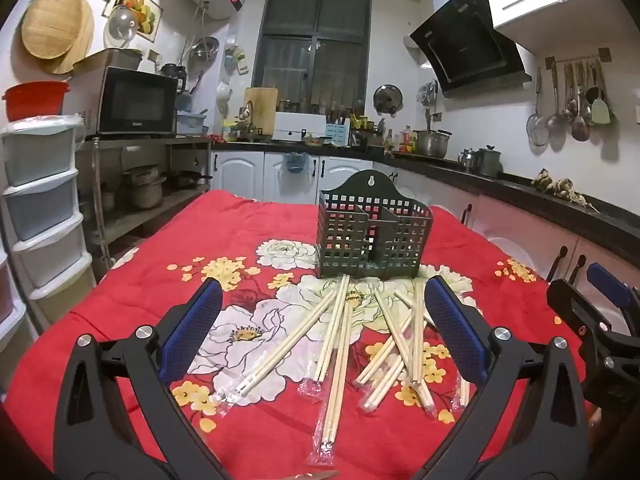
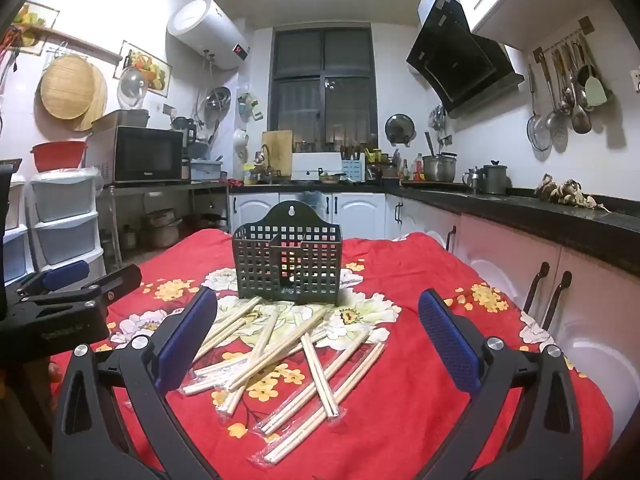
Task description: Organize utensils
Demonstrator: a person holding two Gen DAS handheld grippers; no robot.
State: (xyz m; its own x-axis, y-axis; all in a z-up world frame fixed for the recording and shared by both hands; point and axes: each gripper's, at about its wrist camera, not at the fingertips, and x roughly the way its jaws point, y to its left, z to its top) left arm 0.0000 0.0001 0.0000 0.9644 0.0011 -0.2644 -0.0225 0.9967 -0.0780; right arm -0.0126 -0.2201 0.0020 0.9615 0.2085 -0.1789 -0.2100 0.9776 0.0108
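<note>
Several pairs of wooden chopsticks in clear plastic sleeves (image 1: 340,344) (image 2: 288,356) lie scattered on a red floral tablecloth (image 1: 132,288) (image 2: 420,420). Behind them stands a dark green lattice utensil holder (image 1: 374,236) (image 2: 288,260) with divided compartments, upright and with nothing seen in it. My left gripper (image 1: 324,332) hovers open above the near side of the pile, nothing between its blue pads. My right gripper (image 2: 318,336) also hangs open over the chopsticks, holding nothing. Each gripper shows at the edge of the other's view: the right gripper (image 1: 592,316) and the left gripper (image 2: 60,300).
The table stands in a kitchen. A black countertop with white cabinets (image 2: 520,216) runs along the right and back. A stack of plastic drawers (image 1: 44,208) and a metal shelf with a microwave (image 1: 132,100) stand at the left. Ladles hang on the right wall (image 1: 572,108).
</note>
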